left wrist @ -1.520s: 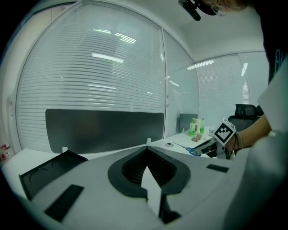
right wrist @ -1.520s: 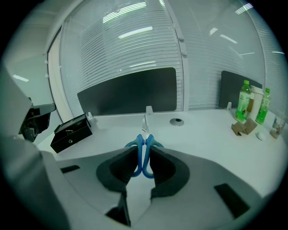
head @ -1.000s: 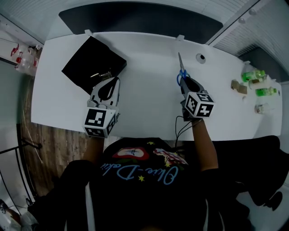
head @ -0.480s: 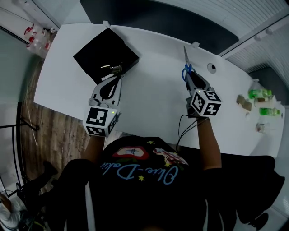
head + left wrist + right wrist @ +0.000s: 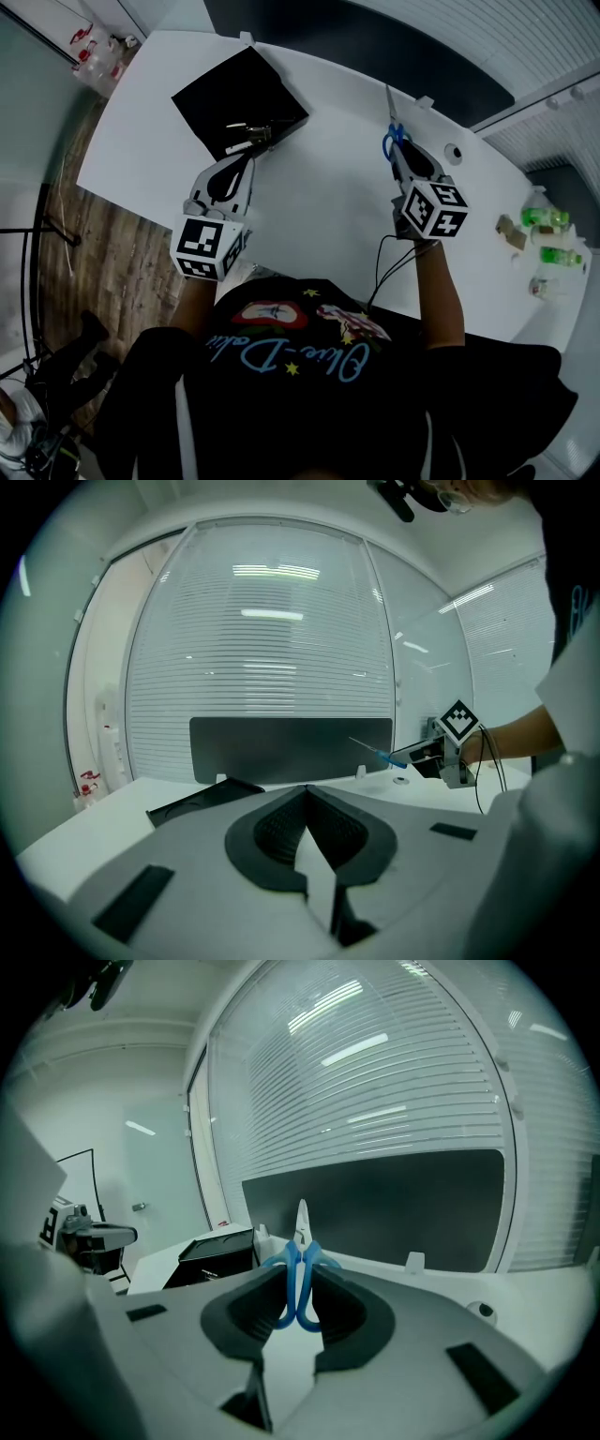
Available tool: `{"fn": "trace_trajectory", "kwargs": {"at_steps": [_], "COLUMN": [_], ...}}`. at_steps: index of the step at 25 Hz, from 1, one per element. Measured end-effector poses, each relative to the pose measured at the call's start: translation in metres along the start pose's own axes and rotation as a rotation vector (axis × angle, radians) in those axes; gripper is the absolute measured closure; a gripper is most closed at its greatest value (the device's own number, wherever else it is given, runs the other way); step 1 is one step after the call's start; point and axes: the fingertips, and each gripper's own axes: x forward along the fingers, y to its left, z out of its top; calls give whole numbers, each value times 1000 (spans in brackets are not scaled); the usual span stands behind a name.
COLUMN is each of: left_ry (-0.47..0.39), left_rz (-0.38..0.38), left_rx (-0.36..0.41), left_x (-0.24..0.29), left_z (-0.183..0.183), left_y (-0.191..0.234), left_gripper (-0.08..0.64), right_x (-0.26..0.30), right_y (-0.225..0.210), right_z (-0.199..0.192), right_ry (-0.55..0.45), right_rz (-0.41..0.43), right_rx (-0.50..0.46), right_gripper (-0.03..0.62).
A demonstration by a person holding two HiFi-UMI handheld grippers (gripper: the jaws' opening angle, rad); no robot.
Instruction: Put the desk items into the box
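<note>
The black box point(image 5: 239, 98) lies open on the white desk point(image 5: 319, 206) at the far left; it also shows as the box point(image 5: 202, 797) and the box point(image 5: 220, 1251). A few small metal items point(image 5: 251, 131) lie by its near right edge. My left gripper point(image 5: 246, 155) hovers just in front of that edge. Its jaws meet, and I see nothing between them in the left gripper view point(image 5: 305, 789). My right gripper point(image 5: 403, 167) is shut on the blue-handled scissors point(image 5: 391, 127), whose blades point away from me. The handles sit between the pads point(image 5: 300, 1283).
Green bottles and small items point(image 5: 544, 225) stand at the desk's right end. A round cable hole point(image 5: 454, 150) lies beyond the right gripper. A dark panel point(image 5: 356, 47) runs along the desk's far edge. A cable hangs from the right gripper.
Both grippers have moved a little forward and to the left above the desk. The right one has risen with the scissors still in it. The left stays by the box's edge.
</note>
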Motion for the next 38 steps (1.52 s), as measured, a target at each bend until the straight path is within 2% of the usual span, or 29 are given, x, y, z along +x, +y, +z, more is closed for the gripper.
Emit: {"fn": "trace_trajectory", "kwargs": {"at_steps": [17, 29, 38], "left_ry": [-4, 18, 33], "left_rz": [113, 163, 185], "left_rx": [-41, -64, -69], "left_x": [-33, -55, -65], "left_z": [-6, -16, -21], "left_y": [26, 47, 54], "left_gripper": [552, 552, 552], "right_x": [21, 19, 11], "right_y": [44, 102, 119], "right_z": [37, 71, 81], "right_ry": [-31, -90, -91], "right_rz": [151, 297, 381], "right_rx": [-89, -245, -210], "right_gripper": [502, 502, 502]}}
